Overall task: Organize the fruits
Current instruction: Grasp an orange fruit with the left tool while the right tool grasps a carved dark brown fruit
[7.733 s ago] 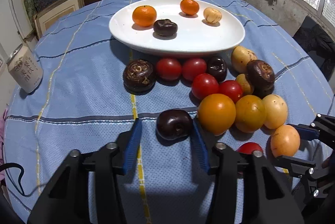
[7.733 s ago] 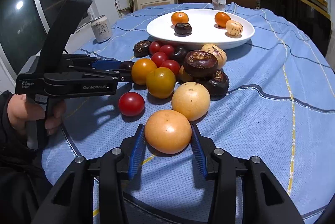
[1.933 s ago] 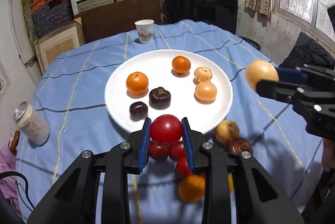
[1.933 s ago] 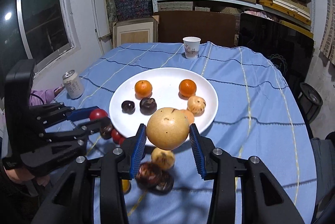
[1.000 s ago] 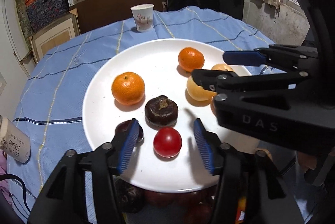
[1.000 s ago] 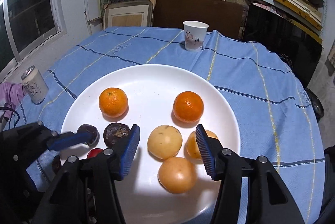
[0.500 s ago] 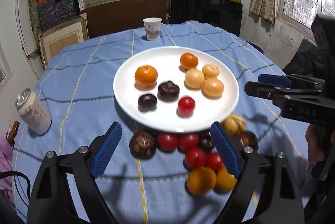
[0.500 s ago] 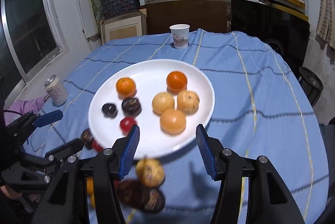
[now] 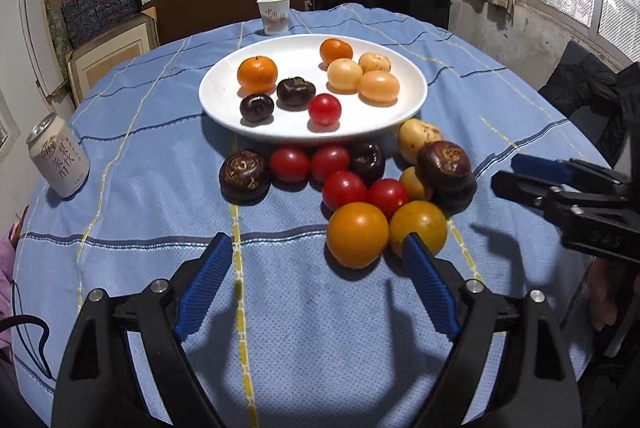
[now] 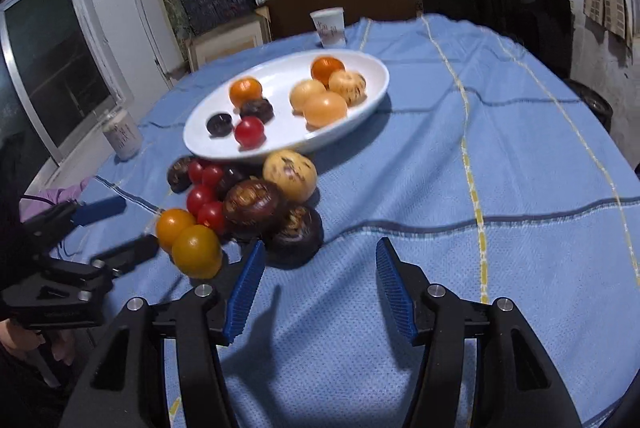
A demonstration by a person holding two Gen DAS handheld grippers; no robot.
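A white plate [image 9: 218,96] holds two oranges, two dark fruits, a red tomato [image 9: 325,109] and three pale yellow fruits. In front of it lies a pile of red tomatoes, dark fruits and yellow ones. My left gripper [image 9: 316,252] stands wide open and empty, with an orange tomato [image 9: 357,234] just ahead of its right fingertip. My right gripper [image 10: 320,252] is open and empty, and a dark fruit [image 10: 294,230] lies just beyond its left finger. The right gripper [image 9: 508,174] also shows at the pile's right side, and the left gripper [image 10: 132,226] at the pile's left.
A drink can [image 9: 60,162] stands at the table's left edge, and a paper cup [image 9: 274,14] behind the plate. The round table has a blue cloth [image 9: 320,328]. Shelves with boxes and a dark chair stand beyond it.
Both grippers have drawn back from the plate to the near side of the pile. The left jaws widened, leaving the red tomato on the plate. The right view has rolled.
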